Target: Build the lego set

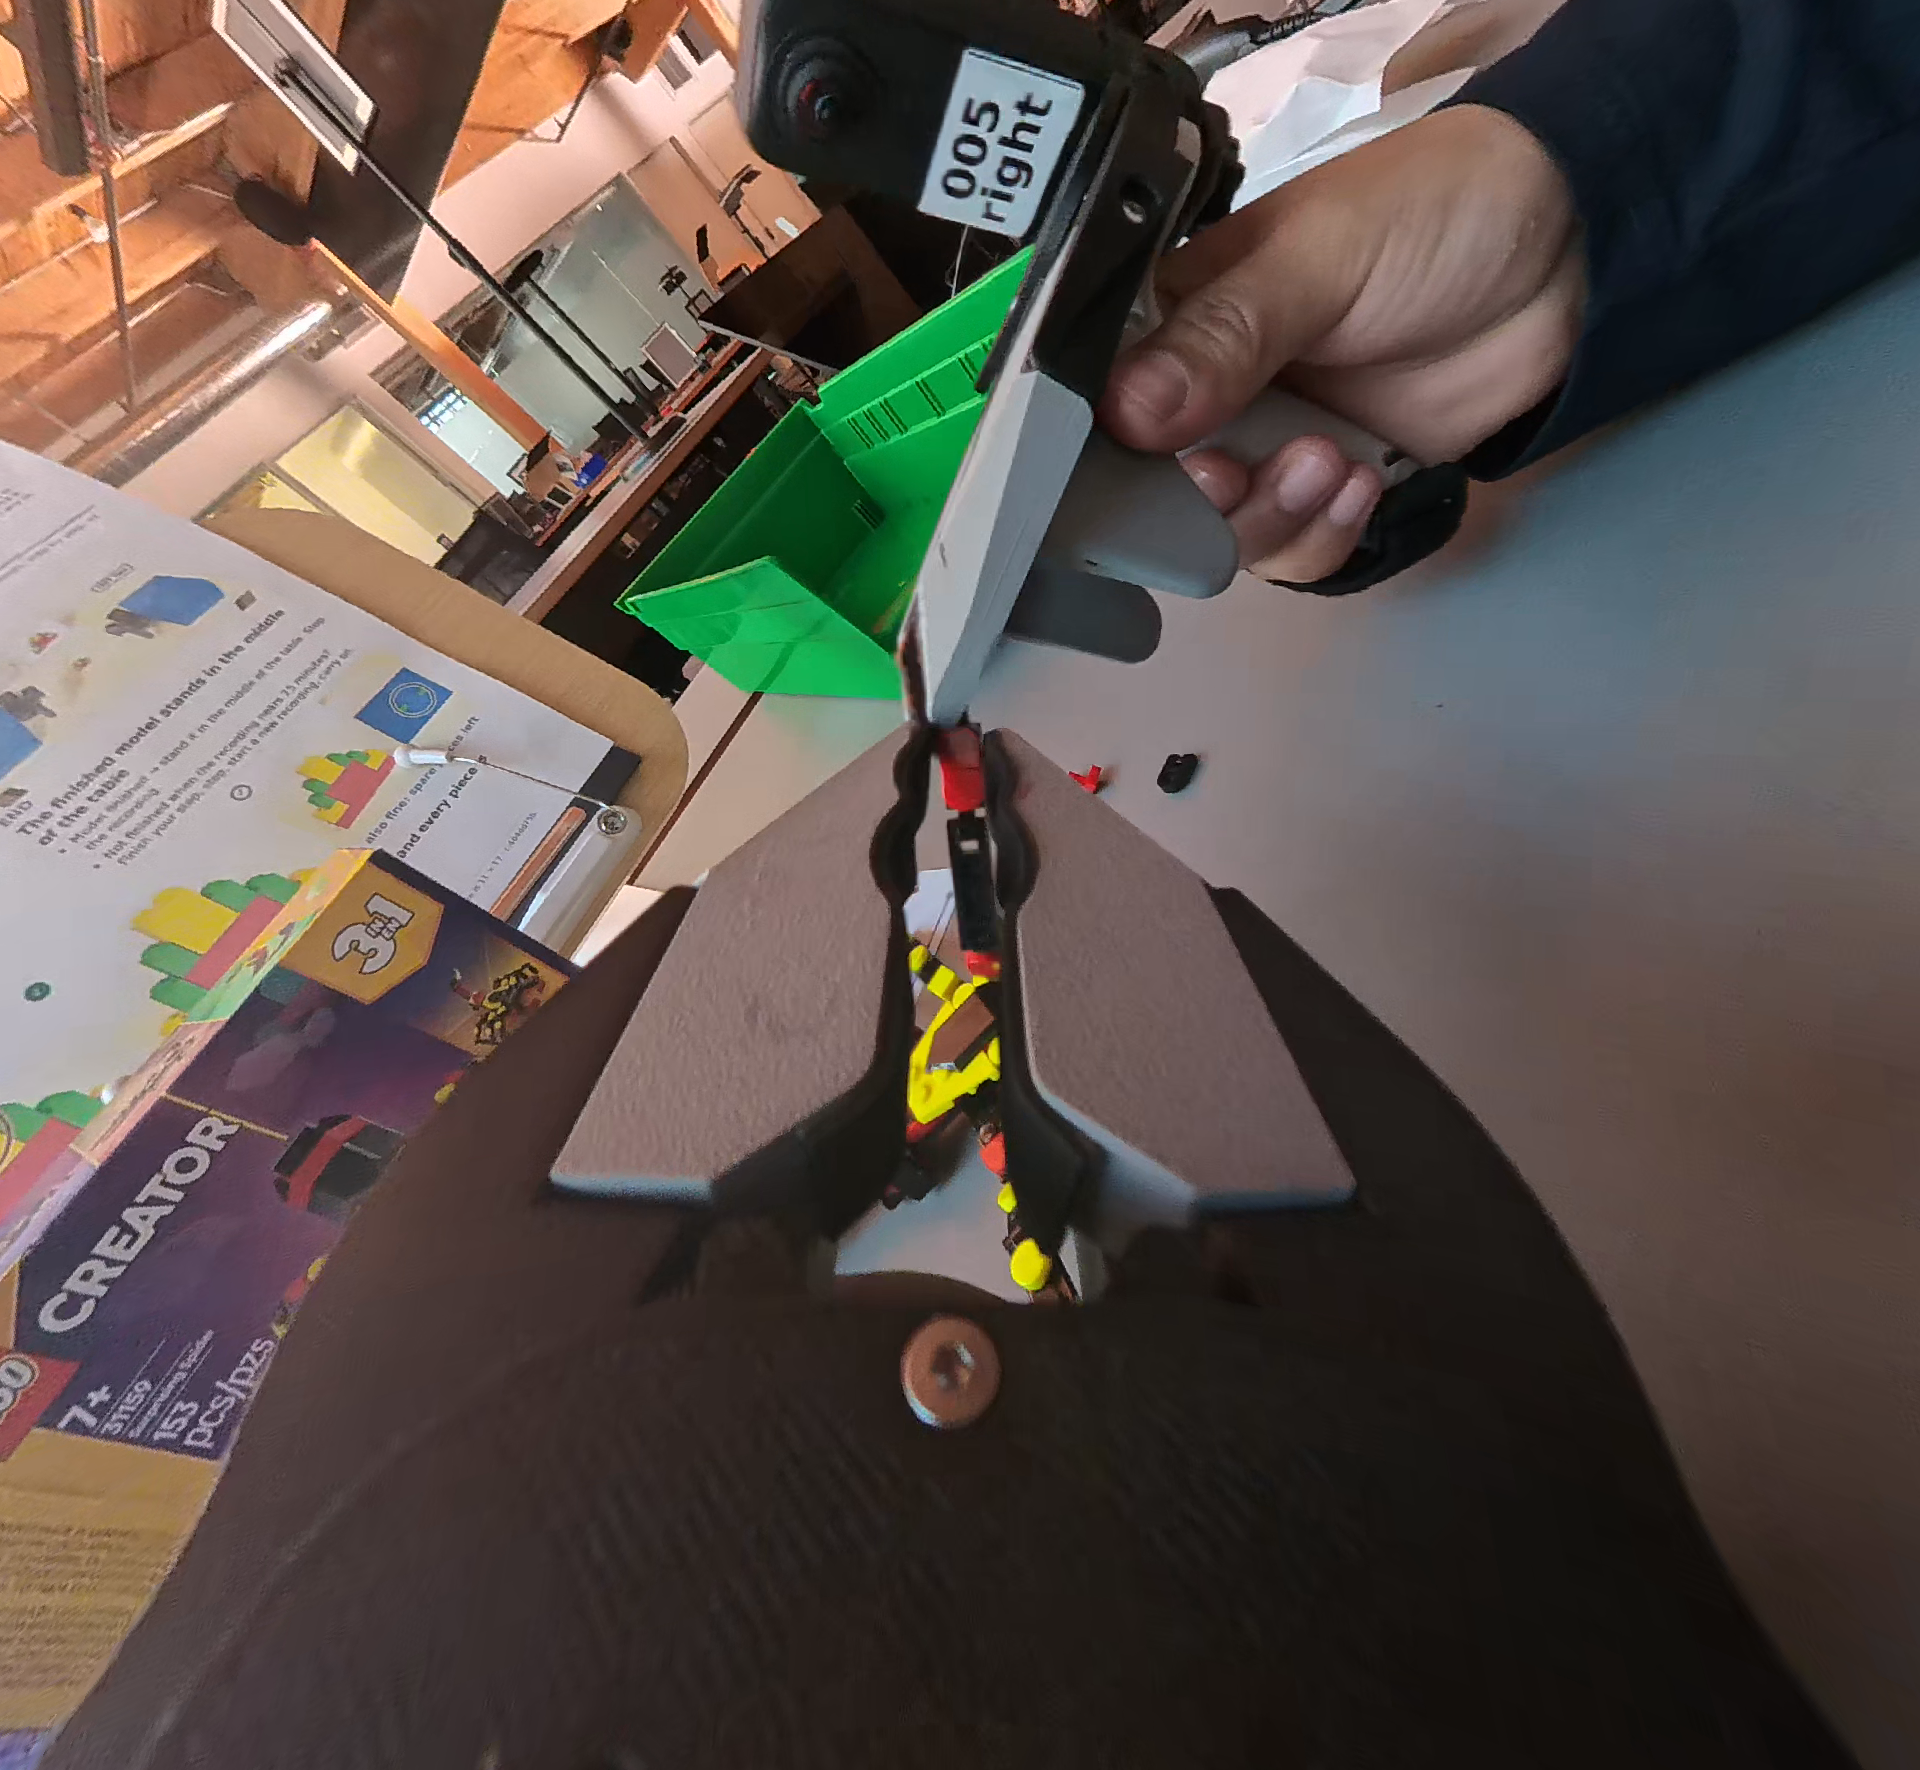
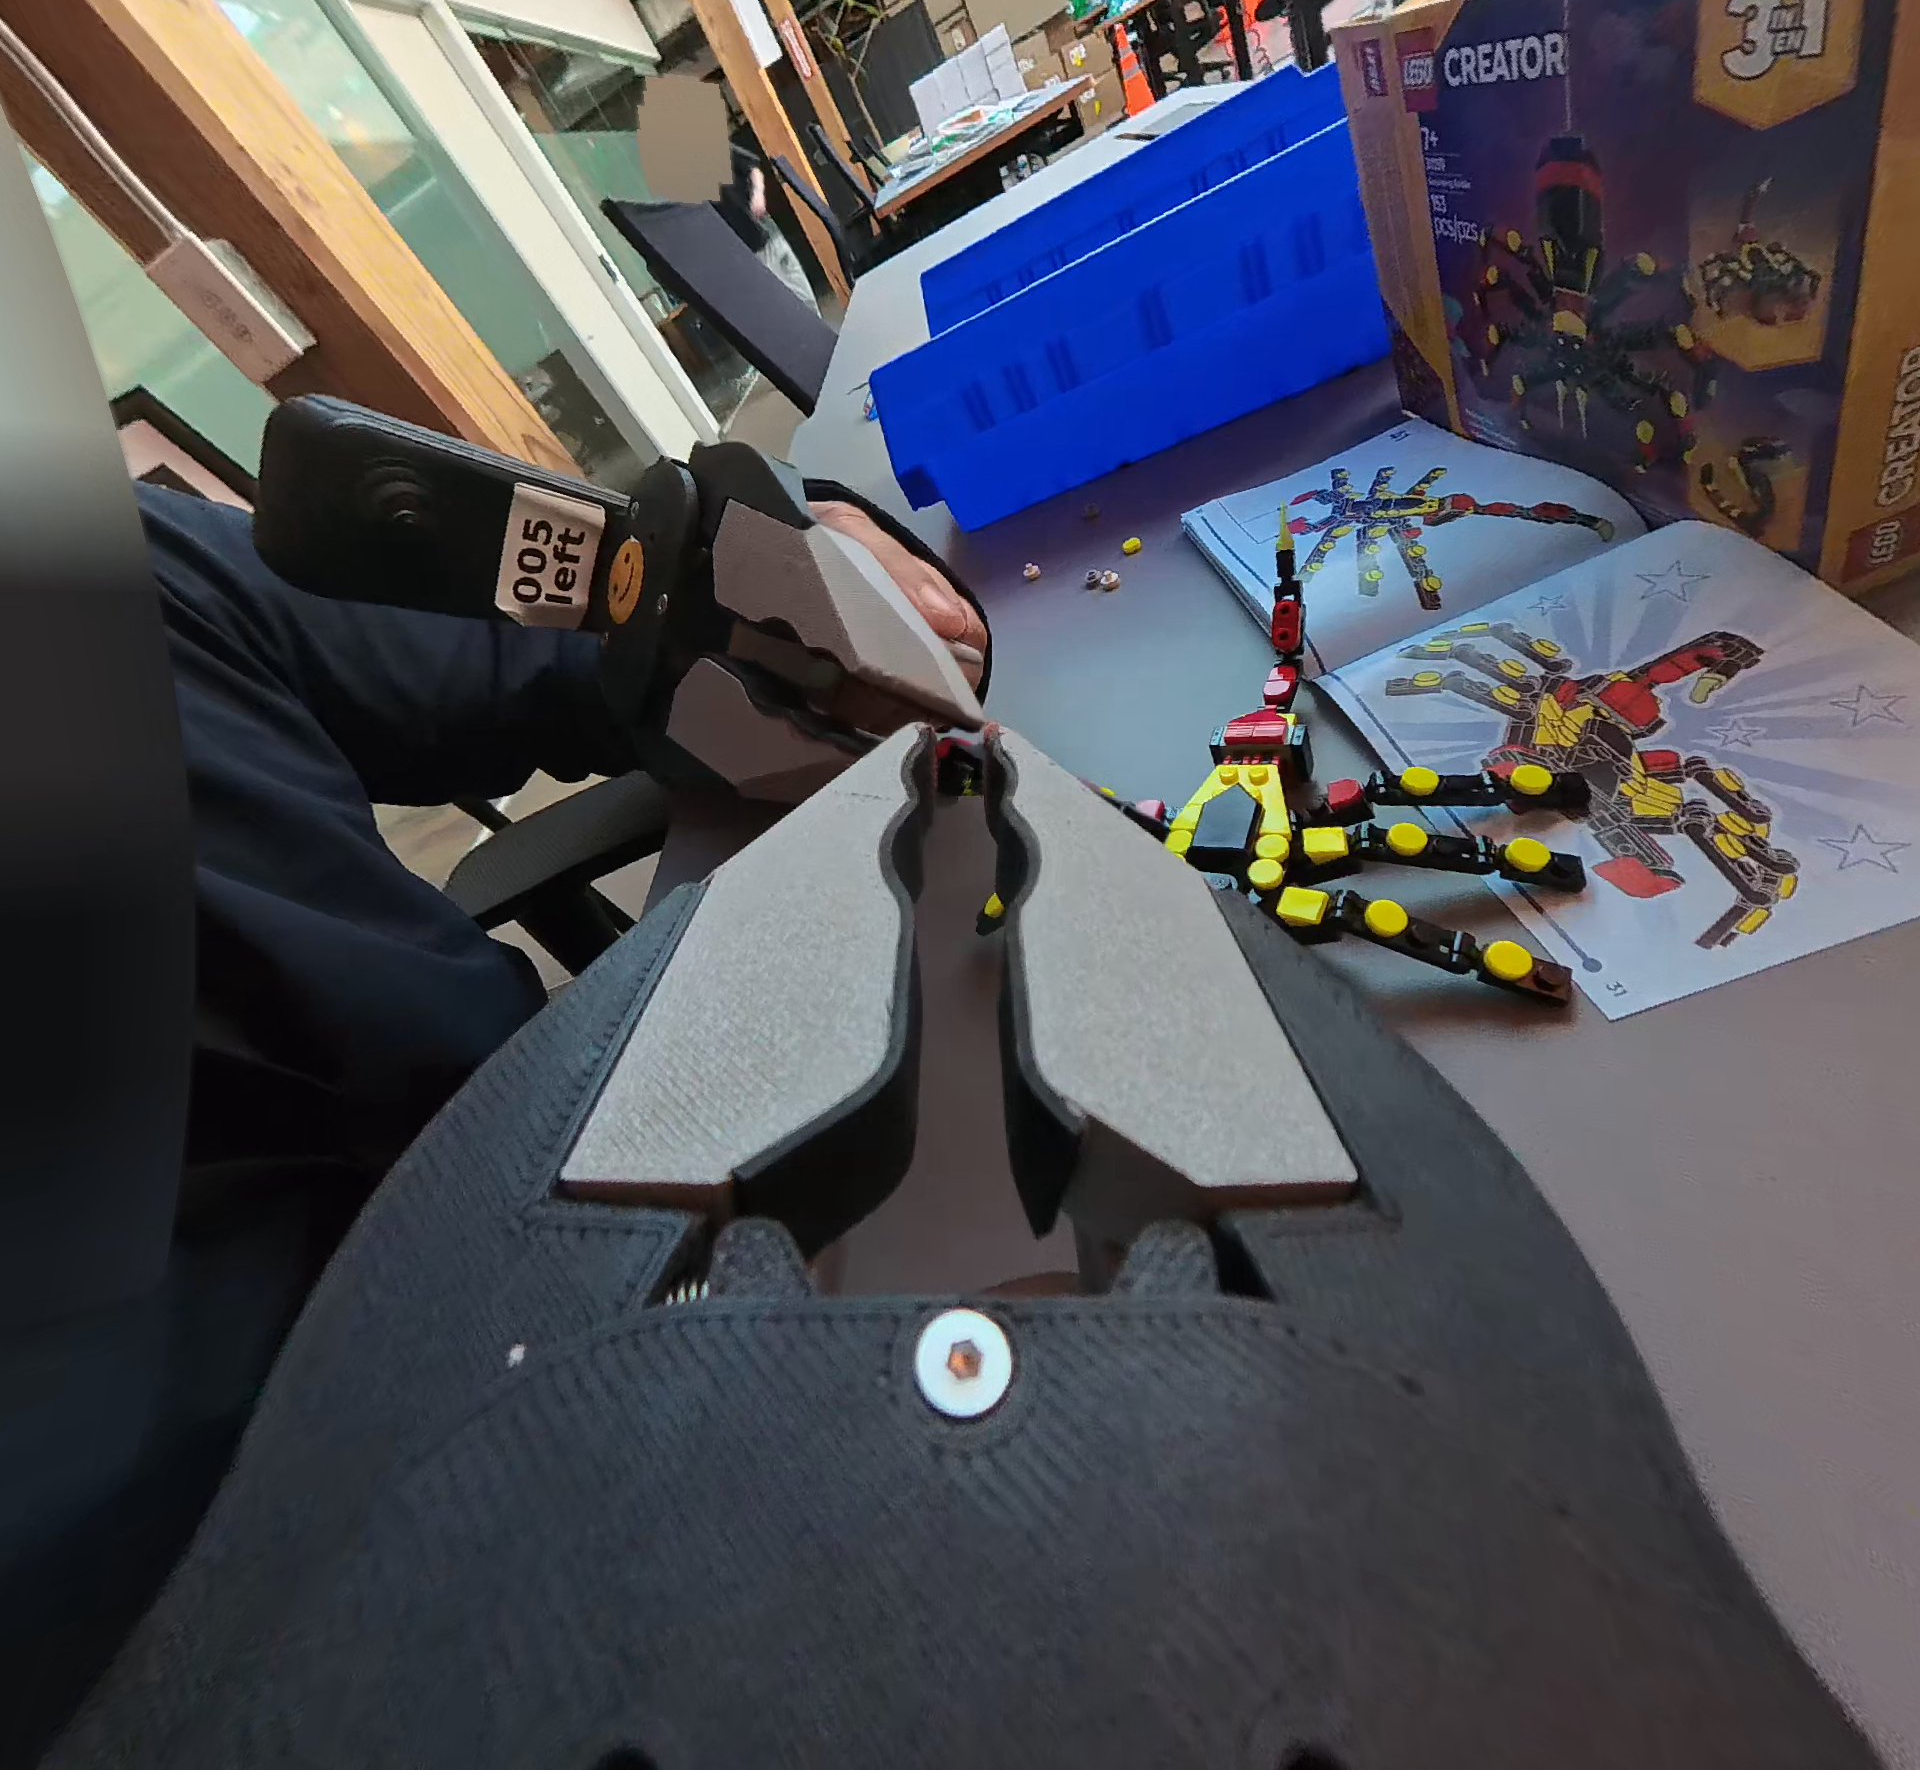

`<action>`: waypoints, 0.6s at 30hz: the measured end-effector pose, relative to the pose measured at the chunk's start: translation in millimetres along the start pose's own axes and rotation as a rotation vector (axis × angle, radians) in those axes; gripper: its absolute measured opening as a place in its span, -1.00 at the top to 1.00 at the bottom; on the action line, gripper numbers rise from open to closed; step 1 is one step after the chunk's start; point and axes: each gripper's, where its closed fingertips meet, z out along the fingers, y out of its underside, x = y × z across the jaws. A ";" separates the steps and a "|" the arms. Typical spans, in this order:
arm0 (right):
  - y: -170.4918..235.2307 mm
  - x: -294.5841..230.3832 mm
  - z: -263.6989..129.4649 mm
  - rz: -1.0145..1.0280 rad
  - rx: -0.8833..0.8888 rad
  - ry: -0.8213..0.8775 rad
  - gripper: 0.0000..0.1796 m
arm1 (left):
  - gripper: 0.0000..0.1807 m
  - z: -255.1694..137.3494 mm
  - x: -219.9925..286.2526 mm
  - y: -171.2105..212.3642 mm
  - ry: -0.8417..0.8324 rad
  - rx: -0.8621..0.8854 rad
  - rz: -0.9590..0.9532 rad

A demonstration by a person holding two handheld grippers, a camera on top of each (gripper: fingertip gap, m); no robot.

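Observation:
My left gripper [image 1: 961, 744] is shut on a small red and black lego piece [image 1: 963, 778]; a black segment [image 1: 974, 889] hangs from it between the fingers. My right gripper [image 2: 956, 741] is shut on the same red and black piece [image 2: 956, 766], tip to tip with the left gripper [image 2: 966, 718], which comes in from the left. In the left wrist view the right gripper [image 1: 935, 712] comes down from above, held by a hand. The part-built yellow, black and red scorpion model [image 2: 1247, 816] lies on the table to the right, its tail [image 2: 1288, 619] raised.
An open instruction booklet [image 2: 1662, 764] lies under the model's legs, with the set's box [image 2: 1662, 214] and blue bins [image 2: 1143, 318] behind. Small loose pieces [image 2: 1101, 577] lie near the bins. A green bin [image 1: 790, 598], a clipboard sheet [image 1: 260, 733] and two loose pieces [image 1: 1176, 771] also show. Less than 4 cm separates the two grippers' tips.

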 end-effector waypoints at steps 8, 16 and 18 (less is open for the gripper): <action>-11.0 0.4 -9.2 0.050 0.064 -0.033 0.96 | 0.92 1.7 -2.6 10.1 0.017 -0.036 -0.058; -10.8 -1.6 -10.4 0.045 0.062 -0.065 0.95 | 0.95 0.4 1.5 6.9 0.153 0.000 -0.297; -15.0 -3.1 -13.3 0.016 0.078 -0.067 0.91 | 0.95 -1.2 0.0 4.5 0.220 0.035 -0.454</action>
